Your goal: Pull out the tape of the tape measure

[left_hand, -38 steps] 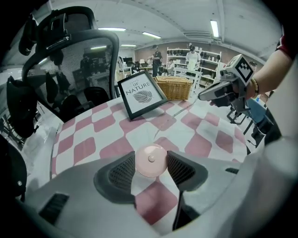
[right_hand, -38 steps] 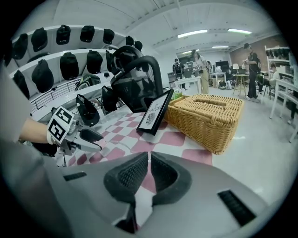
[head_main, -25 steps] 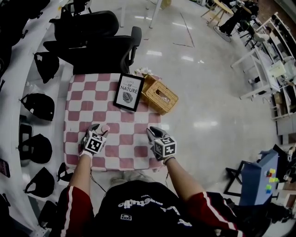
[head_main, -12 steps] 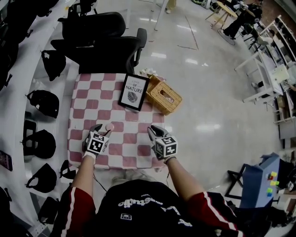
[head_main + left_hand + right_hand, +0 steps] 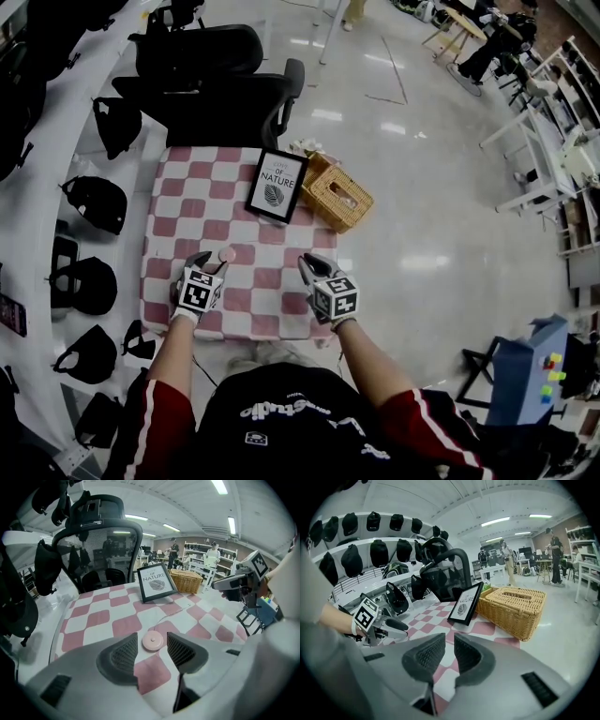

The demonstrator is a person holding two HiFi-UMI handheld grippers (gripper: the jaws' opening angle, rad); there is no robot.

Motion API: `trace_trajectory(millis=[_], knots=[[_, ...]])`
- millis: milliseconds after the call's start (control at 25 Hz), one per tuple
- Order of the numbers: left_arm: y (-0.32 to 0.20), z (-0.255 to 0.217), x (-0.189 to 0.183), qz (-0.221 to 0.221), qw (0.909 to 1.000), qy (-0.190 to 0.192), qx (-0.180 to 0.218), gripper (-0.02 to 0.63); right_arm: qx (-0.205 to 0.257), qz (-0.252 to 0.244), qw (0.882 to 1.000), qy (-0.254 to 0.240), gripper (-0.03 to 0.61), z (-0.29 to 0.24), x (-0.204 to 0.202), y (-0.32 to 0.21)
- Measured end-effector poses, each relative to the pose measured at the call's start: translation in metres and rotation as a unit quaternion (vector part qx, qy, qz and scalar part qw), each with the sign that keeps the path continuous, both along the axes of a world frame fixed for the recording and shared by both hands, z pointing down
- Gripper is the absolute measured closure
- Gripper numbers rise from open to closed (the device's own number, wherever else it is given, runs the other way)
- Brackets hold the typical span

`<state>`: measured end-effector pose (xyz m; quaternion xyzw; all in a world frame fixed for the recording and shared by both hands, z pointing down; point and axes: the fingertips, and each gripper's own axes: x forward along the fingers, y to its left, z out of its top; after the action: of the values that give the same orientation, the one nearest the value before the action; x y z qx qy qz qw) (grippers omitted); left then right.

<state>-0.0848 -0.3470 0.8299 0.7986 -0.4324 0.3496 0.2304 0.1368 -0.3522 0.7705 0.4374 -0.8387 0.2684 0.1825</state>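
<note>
Tape measure (image 5: pixel 153 641): round pink disc, lying flat.

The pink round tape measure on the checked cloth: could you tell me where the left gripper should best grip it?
I'd pinch the small pink round tape measure across its rim, coming low from the near side: lying flat, only its edge offers opposing faces. The left gripper, jaws closing, has it at the tips, untouched.
</note>
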Motion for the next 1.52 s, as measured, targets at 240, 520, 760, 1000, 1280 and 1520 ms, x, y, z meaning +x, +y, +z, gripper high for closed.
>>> trace_trajectory(millis=[240, 520, 760, 1000, 1280, 1520], knots=[[-0.003, -0.006, 0.003, -0.009, 0.9998, 0.004, 0.017, 0.461, 0.007, -0.002, 1.0, 0.001, 0.541, -0.002, -0.002, 0.0], [-0.002, -0.022, 0.003, -0.016, 0.9991, 0.01, 0.037, 0.499, 0.023, 0.001, 1.0, 0.002, 0.569, -0.012, -0.001, -0.005], [0.007, -0.046, 0.004, -0.018, 0.998, 0.022, 0.056, 0.526, 0.037, 0.004, 0.999, 0.003, 0.575, -0.027, -0.003, 0.001], [0.03, -0.081, -0.001, -0.012, 0.9955, 0.038, 0.086, 0.543, 0.059, 0.014, 0.998, 0.0, 0.575, -0.053, -0.012, 0.025], [0.063, -0.124, -0.004, 0.007, 0.9921, 0.047, 0.116, 0.56, 0.081, 0.041, 0.996, -0.005, 0.575, -0.09, -0.012, 0.061], [0.08, -0.161, -0.009, 0.013, 0.9862, 0.066, 0.151, 0.56, 0.105, 0.056, 0.993, 0.002, 0.575, -0.118, -0.009, 0.083]])
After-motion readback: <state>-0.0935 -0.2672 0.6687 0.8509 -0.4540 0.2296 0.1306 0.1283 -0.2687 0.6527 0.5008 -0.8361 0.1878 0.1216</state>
